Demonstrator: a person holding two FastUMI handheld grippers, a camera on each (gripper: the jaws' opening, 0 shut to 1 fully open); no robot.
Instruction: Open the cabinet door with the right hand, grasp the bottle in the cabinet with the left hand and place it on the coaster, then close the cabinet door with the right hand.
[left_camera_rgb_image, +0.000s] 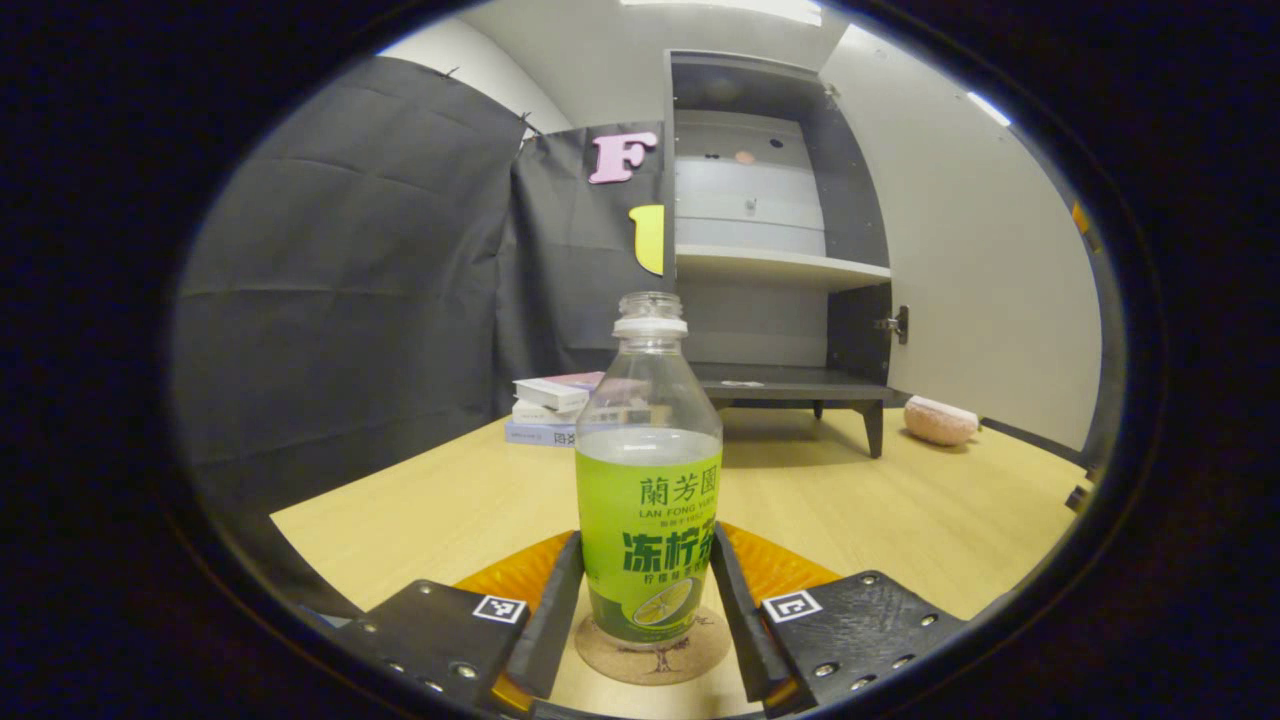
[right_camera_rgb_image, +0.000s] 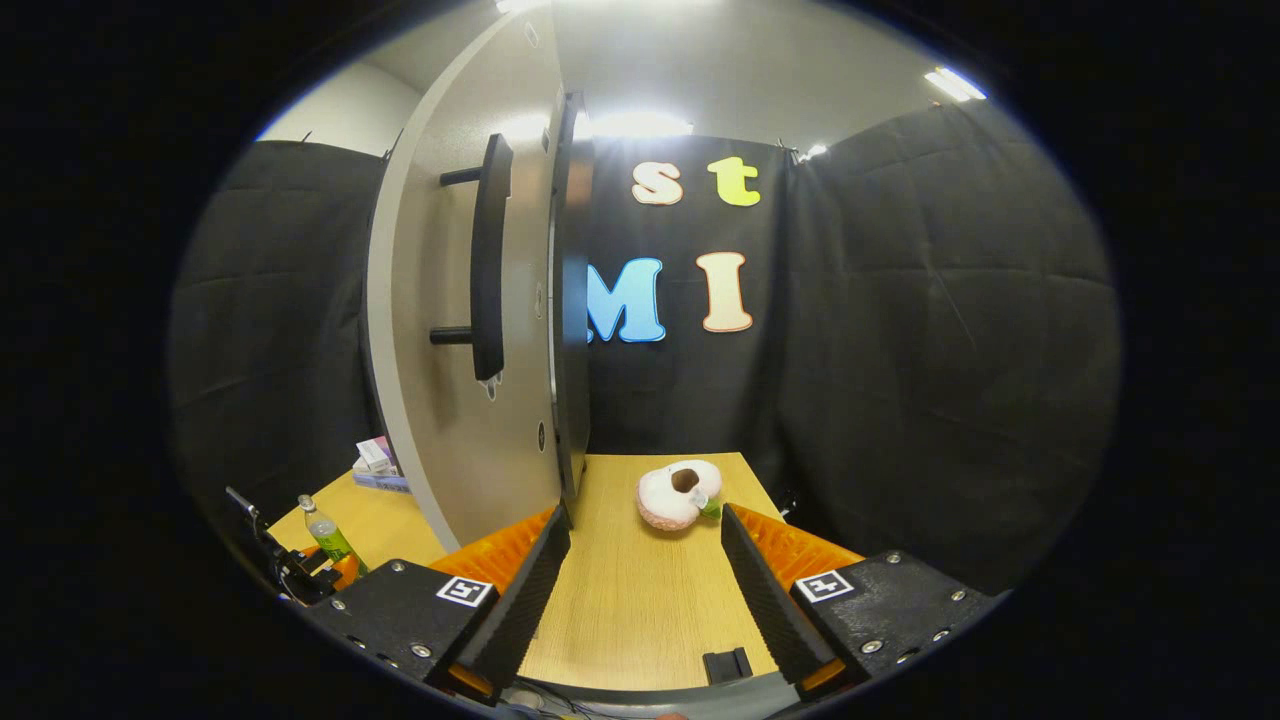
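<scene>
While the clear plastic bottle with the green label (left_camera_rgb_image: 649, 480) stands upright on the round cork coaster (left_camera_rgb_image: 652, 655), the left gripper (left_camera_rgb_image: 646, 610) brackets it, fingers close beside but not visibly pressing. Beyond, the grey cabinet (left_camera_rgb_image: 775, 260) stands open. The right gripper (right_camera_rgb_image: 645, 570) is spread, empty, near the pale cabinet door (right_camera_rgb_image: 465, 300).

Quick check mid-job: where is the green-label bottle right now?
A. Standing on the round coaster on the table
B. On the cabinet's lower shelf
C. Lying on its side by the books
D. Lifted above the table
A. In the left gripper view the bottle stands upright on the coaster, between the fingers of the left hand-held gripper; the cabinet door is open.
</scene>
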